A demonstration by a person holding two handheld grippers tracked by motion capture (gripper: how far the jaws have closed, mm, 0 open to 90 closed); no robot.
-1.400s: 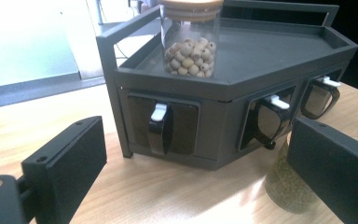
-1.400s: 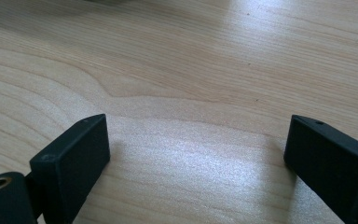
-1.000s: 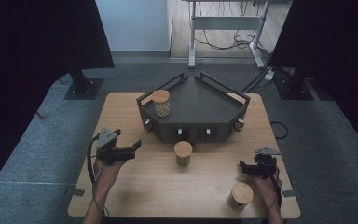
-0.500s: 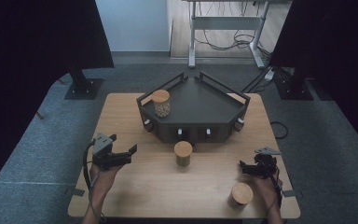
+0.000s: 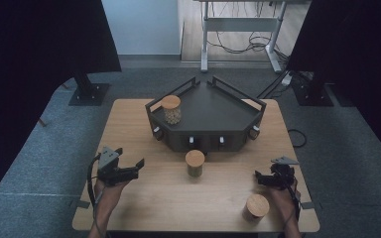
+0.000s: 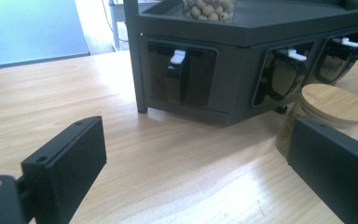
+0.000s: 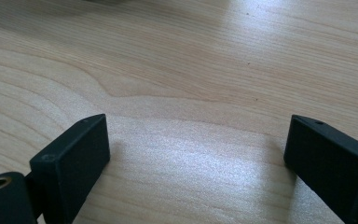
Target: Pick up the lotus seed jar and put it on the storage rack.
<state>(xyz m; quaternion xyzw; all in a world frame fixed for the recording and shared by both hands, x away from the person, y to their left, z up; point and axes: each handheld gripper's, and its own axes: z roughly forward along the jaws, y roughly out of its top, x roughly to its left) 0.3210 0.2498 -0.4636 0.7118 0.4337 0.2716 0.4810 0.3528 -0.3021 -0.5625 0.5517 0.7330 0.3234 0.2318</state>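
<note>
Left gripper (image 5: 140, 164) wide open, empty, left of the middle jar (image 5: 195, 163); right gripper (image 5: 258, 177) open too, right of the middle jar.

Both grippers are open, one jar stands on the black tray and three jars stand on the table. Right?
Not quite: the high view shows two jars on the table, the middle jar and the near-right jar. One jar of beans stands on the black tray; both grippers are open.
</note>
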